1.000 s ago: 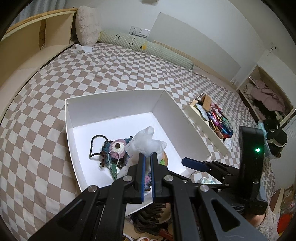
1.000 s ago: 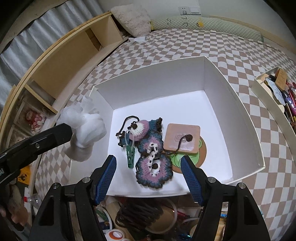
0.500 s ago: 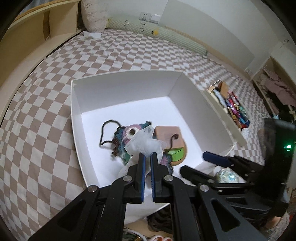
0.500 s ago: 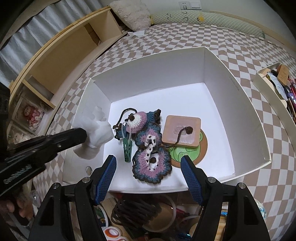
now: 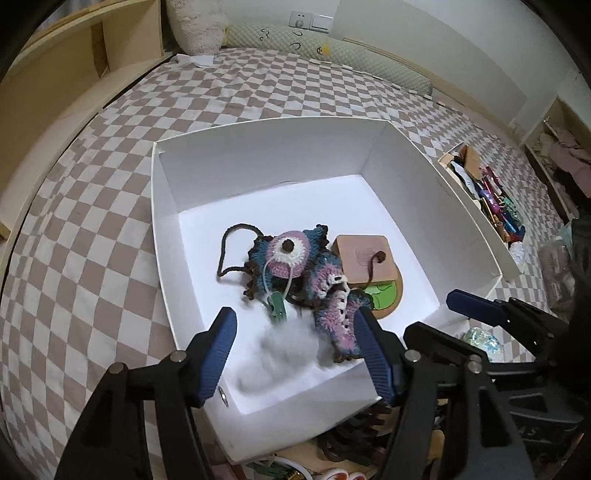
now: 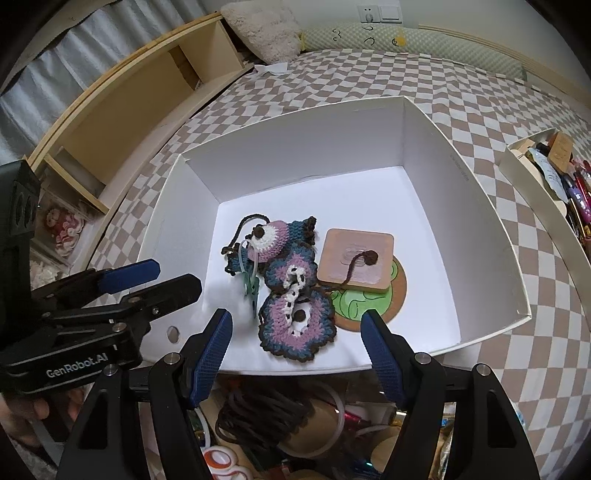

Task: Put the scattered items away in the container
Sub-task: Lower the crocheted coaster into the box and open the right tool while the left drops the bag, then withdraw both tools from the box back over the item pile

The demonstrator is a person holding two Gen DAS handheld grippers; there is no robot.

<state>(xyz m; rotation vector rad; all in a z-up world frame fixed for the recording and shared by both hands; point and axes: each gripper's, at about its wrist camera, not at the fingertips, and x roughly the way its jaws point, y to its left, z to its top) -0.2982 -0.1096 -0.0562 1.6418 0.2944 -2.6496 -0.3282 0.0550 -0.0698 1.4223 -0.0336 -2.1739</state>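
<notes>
A white box (image 5: 162, 236) (image 6: 480, 192) sits on the checked bed. Inside lie crocheted pieces (image 5: 291, 254) (image 6: 295, 317), a green clip (image 5: 277, 306) (image 6: 251, 288), a tan square coaster (image 5: 364, 258) (image 6: 356, 258) and a round green coaster (image 5: 384, 295) (image 6: 369, 306). My left gripper (image 5: 295, 354) (image 6: 155, 280) is open over the box's near left corner. A white wad (image 5: 280, 354) shows as a blur falling between its fingers. My right gripper (image 6: 295, 354) (image 5: 476, 306) is open and empty at the box's near edge.
A second tray (image 5: 480, 184) (image 6: 554, 166) full of pens and small things stands to the right. A heap of cords and loose items (image 6: 266, 417) lies just in front of the box. A wooden shelf (image 6: 129, 110) runs along the left. Pillows (image 5: 195, 22) lie at the far end.
My left gripper has opened and let go of the white wad, which is dropping into the box. The right gripper has held still and open.
</notes>
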